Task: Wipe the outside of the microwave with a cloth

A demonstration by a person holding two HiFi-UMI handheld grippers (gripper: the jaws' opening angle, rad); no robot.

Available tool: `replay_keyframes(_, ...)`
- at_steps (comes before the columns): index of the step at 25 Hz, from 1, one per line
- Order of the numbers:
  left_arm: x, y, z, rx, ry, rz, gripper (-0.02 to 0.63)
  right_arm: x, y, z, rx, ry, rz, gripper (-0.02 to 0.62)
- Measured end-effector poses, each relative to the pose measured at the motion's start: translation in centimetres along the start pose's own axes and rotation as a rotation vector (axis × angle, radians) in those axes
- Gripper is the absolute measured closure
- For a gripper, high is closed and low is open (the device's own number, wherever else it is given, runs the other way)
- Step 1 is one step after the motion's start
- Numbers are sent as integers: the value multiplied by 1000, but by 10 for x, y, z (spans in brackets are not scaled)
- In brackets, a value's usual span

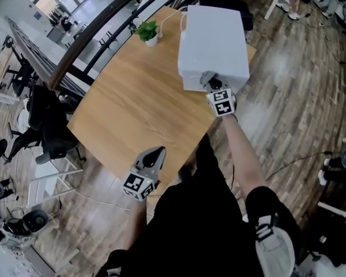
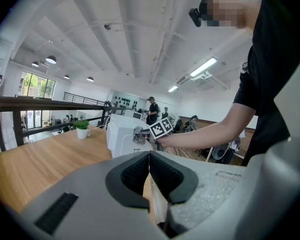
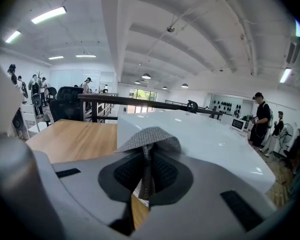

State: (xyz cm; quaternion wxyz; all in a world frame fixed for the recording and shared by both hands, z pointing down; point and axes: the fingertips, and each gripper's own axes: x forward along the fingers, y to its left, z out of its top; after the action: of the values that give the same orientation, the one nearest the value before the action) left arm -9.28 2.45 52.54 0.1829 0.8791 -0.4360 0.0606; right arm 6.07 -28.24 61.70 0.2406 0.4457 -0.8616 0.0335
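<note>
We log the right gripper [image 3: 146,170] pinching a fold of the soft, limp cloth [image 3: 150,138] at the microwave's [image 1: 213,36] near top edge, a hold we judge secure; left gripper [image 1: 155,154] closed on nothing, well apart from the microwave.

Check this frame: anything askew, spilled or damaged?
Nothing spilled or damaged. The microwave sits close to the table corner, angled to its edges; overhang cannot be judged. The right tongs grip the cloth against it.
</note>
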Motion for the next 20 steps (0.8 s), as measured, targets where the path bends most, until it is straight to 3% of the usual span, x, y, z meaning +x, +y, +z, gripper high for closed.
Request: replay_keyframes(20, 16, -11, 3, 18, 18, -52, 603, -49, -73, -39, 8, 57, -111, 575)
